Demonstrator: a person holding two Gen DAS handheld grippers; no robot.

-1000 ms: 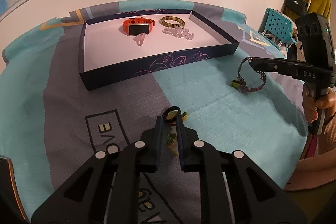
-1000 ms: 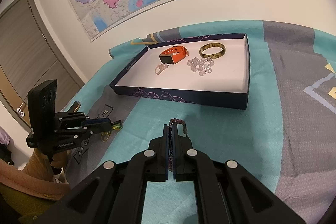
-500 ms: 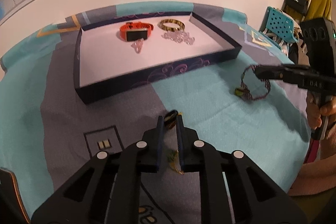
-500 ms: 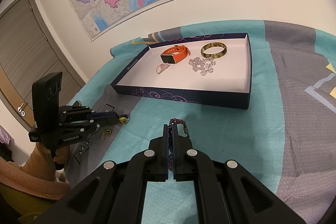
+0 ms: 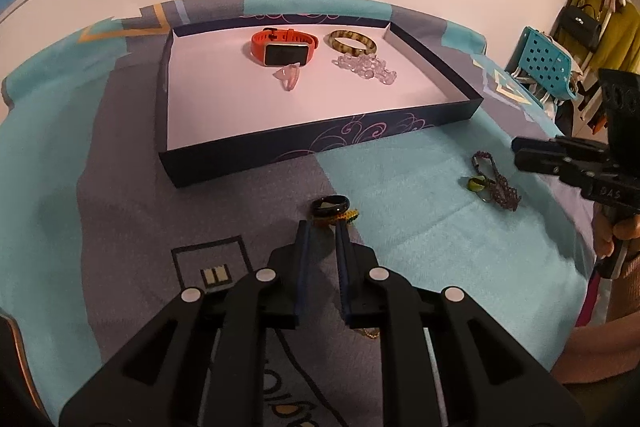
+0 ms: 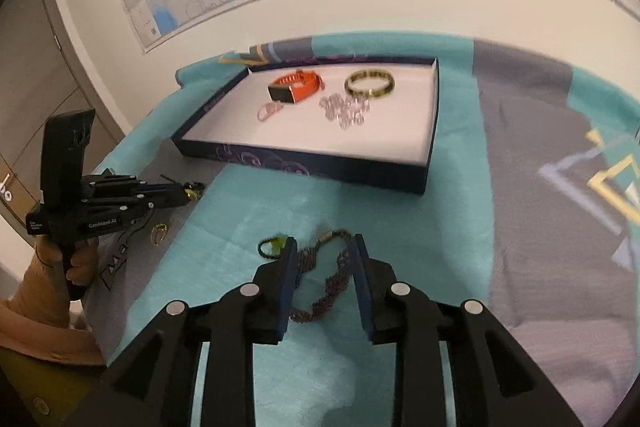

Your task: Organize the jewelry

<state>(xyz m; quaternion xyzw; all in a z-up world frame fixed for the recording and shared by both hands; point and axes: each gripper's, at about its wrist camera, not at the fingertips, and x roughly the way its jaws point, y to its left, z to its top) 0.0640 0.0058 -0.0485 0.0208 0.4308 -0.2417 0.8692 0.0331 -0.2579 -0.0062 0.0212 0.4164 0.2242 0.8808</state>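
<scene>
A dark blue tray [image 5: 320, 143] with a white floor holds an orange smartwatch [image 5: 285, 47], a mottled bangle [image 5: 352, 41], clear beads [image 5: 368, 65] and a small pink piece [image 5: 289, 77]. My left gripper [image 5: 322, 227] grips a dark ring with a yellow-green cord [image 5: 331, 207] at its fingertips, above the cloth. My right gripper [image 6: 322, 247] is open, and a purple braided bracelet [image 6: 320, 275] with a green bead [image 6: 274, 245] lies on the teal cloth between its fingers. The bracelet also shows in the left wrist view [image 5: 496, 183].
The tray [image 6: 304, 161] sits at the back of a teal and grey cloth [image 5: 400, 227], by the wall. A small gold ring [image 6: 159, 233] lies on the cloth under the left gripper. A teal chair [image 5: 548, 63] and hanging bags stand off to the right.
My right gripper has opened and let the purple bracelet drop onto the cloth. My left gripper has moved forward toward the tray with the ring.
</scene>
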